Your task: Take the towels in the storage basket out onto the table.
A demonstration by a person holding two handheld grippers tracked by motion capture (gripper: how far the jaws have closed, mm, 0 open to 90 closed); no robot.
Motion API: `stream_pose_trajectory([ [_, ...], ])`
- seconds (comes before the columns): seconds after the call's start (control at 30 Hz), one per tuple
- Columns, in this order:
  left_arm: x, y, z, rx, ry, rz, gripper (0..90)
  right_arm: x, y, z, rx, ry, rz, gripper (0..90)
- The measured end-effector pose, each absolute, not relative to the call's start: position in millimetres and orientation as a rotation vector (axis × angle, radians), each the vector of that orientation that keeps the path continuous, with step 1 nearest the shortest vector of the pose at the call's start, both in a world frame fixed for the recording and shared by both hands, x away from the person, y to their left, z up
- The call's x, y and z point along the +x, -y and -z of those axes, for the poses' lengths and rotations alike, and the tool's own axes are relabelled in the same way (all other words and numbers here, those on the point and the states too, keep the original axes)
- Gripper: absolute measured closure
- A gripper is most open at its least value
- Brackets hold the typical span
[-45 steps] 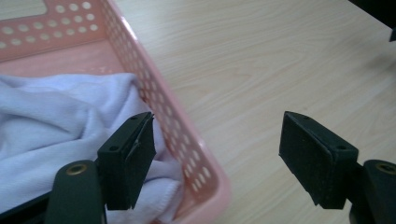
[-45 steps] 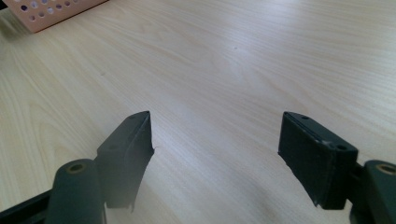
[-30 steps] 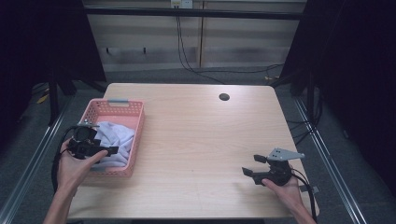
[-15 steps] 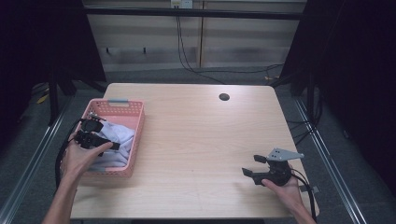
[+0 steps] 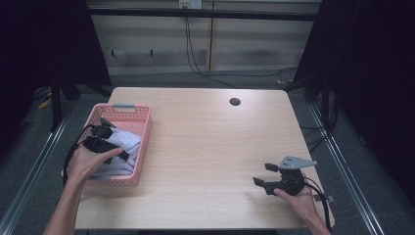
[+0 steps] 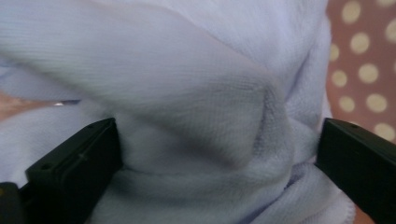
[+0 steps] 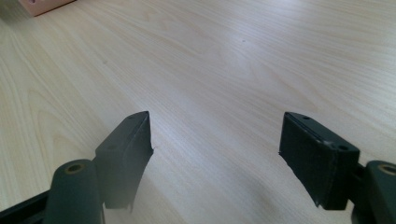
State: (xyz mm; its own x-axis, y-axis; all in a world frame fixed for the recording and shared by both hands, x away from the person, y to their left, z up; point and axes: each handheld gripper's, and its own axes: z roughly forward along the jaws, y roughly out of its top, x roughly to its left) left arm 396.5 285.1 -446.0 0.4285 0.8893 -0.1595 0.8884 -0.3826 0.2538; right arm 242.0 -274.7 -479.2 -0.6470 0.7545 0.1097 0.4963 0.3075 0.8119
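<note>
Left gripper (image 5: 108,138) sits inside the pink perforated plastic basket (image 5: 138,115) at the wooden table's (image 5: 210,142) left edge, jaws spread wide and just opened further, pale lavender knitted cloth (image 6: 196,93) bulging between them (fabric not pinched). Right gripper (image 5: 264,175) rests near the table's right front corner, jaws apart, nothing held.

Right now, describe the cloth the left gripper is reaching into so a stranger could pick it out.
On the wooden table, look to the pink basket at its left edge. The white cloth lies bunched inside it, between the open left gripper jaws. It is the only soft, pale thing there.
</note>
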Motion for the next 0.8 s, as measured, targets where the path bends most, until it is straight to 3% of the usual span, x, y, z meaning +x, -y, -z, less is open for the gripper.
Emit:
stream_pose_trajectory([
  [0.63,408,-262,466,2.644,-1.580,-0.003,0.0,244,272,481,1.138,-2.313,-1.234,26.7],
  [0.67,408,-262,466,2.665,-1.563,-0.015,2.0,244,272,481,1.137,-2.315,-1.231,26.7],
  [0.8,406,-265,462,2.674,-1.558,-0.091,26.1,244,272,482,1.145,-2.325,-1.218,27.6],
])
